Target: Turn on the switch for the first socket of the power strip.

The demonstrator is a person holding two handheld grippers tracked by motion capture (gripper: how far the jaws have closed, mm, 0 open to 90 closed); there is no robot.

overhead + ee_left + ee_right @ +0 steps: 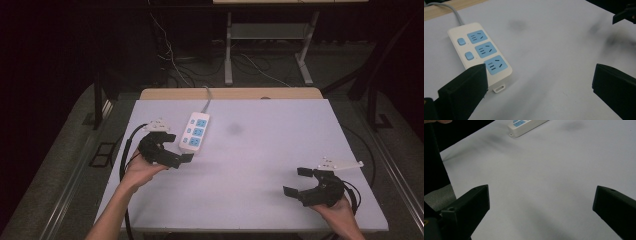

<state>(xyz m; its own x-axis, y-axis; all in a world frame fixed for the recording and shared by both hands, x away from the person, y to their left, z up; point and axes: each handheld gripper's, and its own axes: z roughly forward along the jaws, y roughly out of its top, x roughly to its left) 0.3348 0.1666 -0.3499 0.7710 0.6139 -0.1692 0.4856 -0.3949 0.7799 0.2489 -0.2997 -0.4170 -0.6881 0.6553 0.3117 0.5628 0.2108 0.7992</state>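
Note:
A white power strip [195,131] with three blue sockets and two blue switches lies on the white table [260,160], left of centre. Its grey cord [207,99] runs off over the far edge. My left gripper [179,148] is open at the strip's near end, and in the left gripper view the left jaw stands just in front of the power strip [480,50], with my left gripper [539,80] holding nothing. My right gripper [296,182] is open and empty near the front right corner. From there my right gripper [541,202] faces bare table, with the power strip [524,125] far off.
A faint dark smudge [234,128] marks the table right of the strip. A wooden strip [230,93] borders the far edge. Behind the table stand a desk frame [229,45] and loose floor cables [175,60]. Gripper cables hang off both sides.

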